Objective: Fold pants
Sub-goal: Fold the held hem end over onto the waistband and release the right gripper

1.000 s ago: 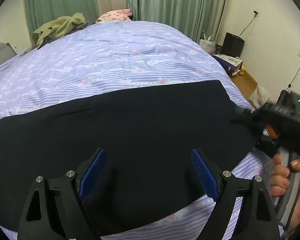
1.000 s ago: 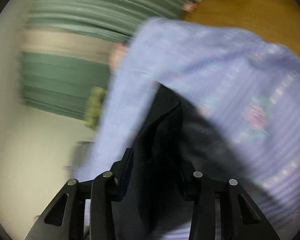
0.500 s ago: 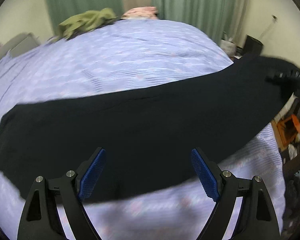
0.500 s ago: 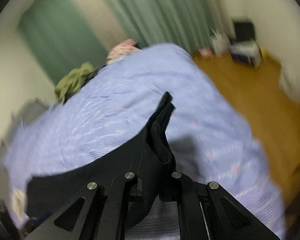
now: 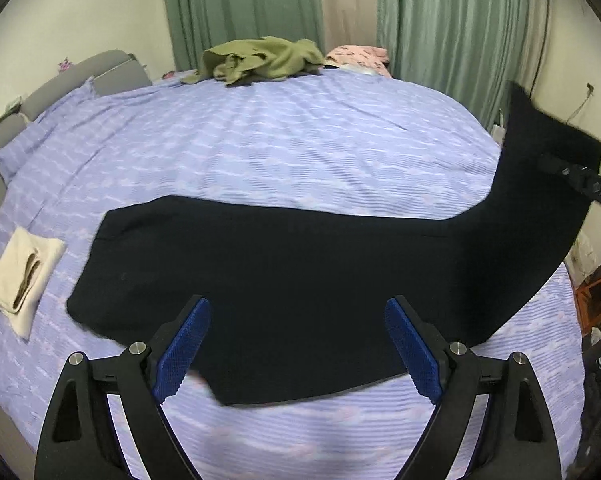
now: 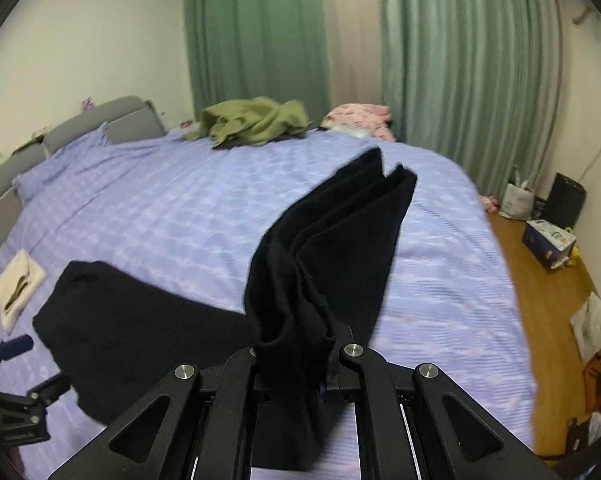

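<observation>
Your right tool (image 6: 292, 360) is clamped tight on one end of the black pants (image 5: 300, 280), with the bunched cloth pinched between its jaws and the hem end standing up past them in stacked layers. That end is lifted off the bed (image 5: 260, 152), and in the left wrist view it rises at the right edge of the frame, where the right tool reaches in to hold it.

The remainder of the pants lies flat across the near part of the bed as a long dark band, its other end toward the left side.

Your left tool (image 5: 296, 344) hangs over the near edge of that band with its jaws spread wide and opening a little more; the blue pads (image 5: 180, 352) do not press on the cloth, and it holds nothing.

A folded cream garment (image 5: 24, 276) rests on the bed just left of the pants, apart from them. At the far side of the bed lie a crumpled olive garment (image 5: 260, 60) and a pink one (image 5: 358, 54), in front of green curtains (image 5: 452, 28).
</observation>
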